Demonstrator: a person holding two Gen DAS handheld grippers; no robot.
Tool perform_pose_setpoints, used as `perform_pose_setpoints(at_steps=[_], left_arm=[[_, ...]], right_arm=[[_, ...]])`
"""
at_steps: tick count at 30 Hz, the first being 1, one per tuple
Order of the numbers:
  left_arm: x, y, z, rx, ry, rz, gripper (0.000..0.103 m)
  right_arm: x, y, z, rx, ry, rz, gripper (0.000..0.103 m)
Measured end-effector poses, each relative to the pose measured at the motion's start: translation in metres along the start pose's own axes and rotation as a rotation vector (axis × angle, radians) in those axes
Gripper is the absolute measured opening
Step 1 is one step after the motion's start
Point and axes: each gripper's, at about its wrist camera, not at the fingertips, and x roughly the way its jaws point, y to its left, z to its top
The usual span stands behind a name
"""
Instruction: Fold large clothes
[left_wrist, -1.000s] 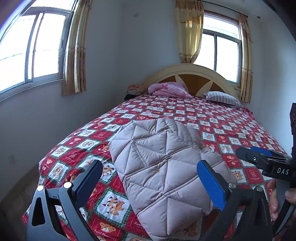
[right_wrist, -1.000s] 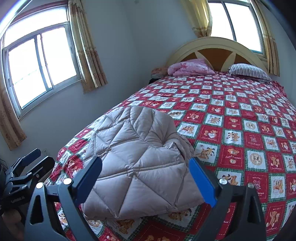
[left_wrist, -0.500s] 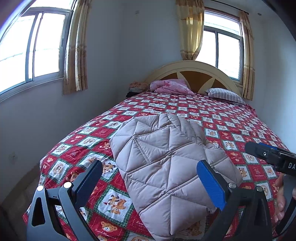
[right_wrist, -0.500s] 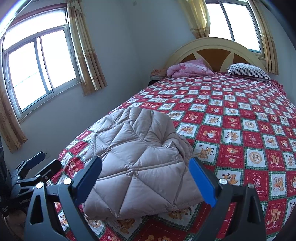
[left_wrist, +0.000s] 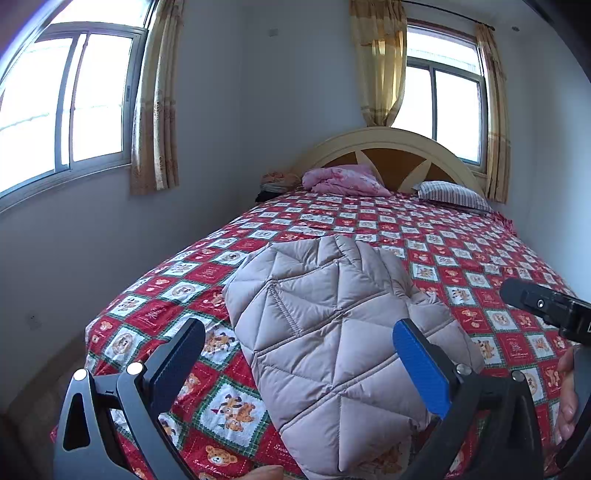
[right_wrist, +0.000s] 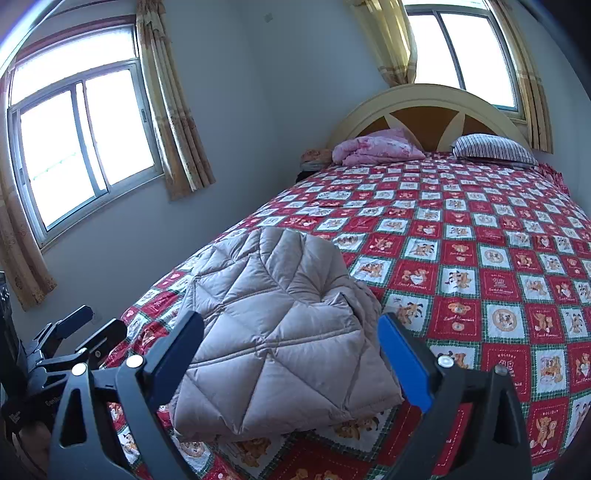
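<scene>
Hovering above the foot of the bed, the left gripper (left_wrist: 299, 354) shows its two blue-padded fingers spread wide with nothing between them, and the right gripper (right_wrist: 291, 350) is spread just as wide and equally empty. Neither touches the folded quilted jacket (left_wrist: 332, 332), a pale grey-beige bundle lying on the red teddy-bear bedspread (left_wrist: 461, 236) near the bed's foot and closer to its left edge. In the left wrist view the jacket's near end reaches the foot edge at 6 o'clock, while a strip of bedspread stays bare along its 9 o'clock side before the mattress drops to the floor. In the right wrist view a broad stretch of bedspread lies free from 1 to 4 o'clock of the jacket. Part of a hand (left_wrist: 567, 395) shows at 3 o'clock in the left wrist view. Farther off, at 12 o'clock, a pink blanket (left_wrist: 343, 179) and a striped pillow (left_wrist: 450, 194) rest against the arched headboard (left_wrist: 391, 147), with curtained windows (left_wrist: 66, 107) beyond.
</scene>
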Motion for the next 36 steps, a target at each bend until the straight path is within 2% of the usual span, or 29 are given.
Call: perform_pose_setpoints(at_steps=[4, 8, 21, 36], left_arm=[[-0.001, 0.005, 0.003, -0.029, -0.004, -0.014, 0.102], [-0.004, 0.005, 0.006, -0.006, -0.023, 0.033, 0.102], [-0.005, 0.01, 0.007, -0.007, -0.042, 0.071, 0.102], [-0.005, 0.01, 0.004, 0.003, -0.062, 0.06, 0.102]], right_arm=[[-0.004, 0.003, 0.002, -0.009, -0.013, 0.005, 0.097], [-0.007, 0.008, 0.002, -0.023, -0.022, 0.009, 0.097], [-0.007, 0.017, -0.001, -0.053, -0.02, 0.024, 0.097], [-0.006, 0.019, -0.005, -0.059, -0.006, 0.025, 0.097]])
